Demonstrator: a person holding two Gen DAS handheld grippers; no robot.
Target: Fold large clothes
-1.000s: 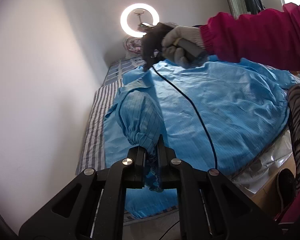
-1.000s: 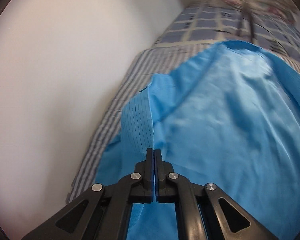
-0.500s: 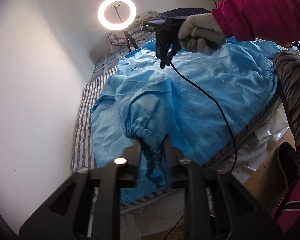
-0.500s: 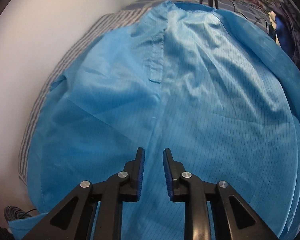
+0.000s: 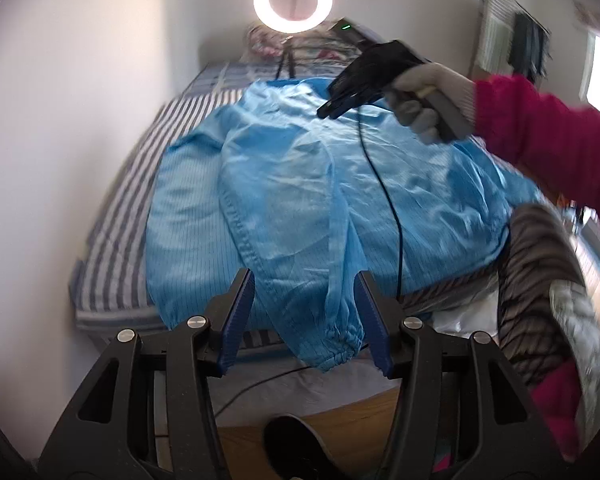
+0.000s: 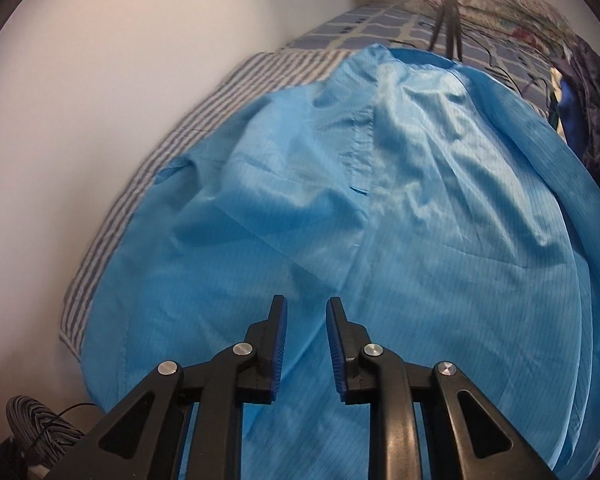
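Item 1, blue coat (image 5: 284, 184), spread on the striped bed (image 5: 112, 240): my left gripper (image 5: 306, 316), just opening, flanks the cuff (image 5: 336, 344) untouched; right gripper (image 6: 306, 340) hovers parted, empty; I'd smooth the sleeve before regrasping.

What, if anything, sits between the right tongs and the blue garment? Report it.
Nothing visible. The right tongs hang open directly above the shiny blue pinstriped garment spread on the striped bed sheet, with only air between.
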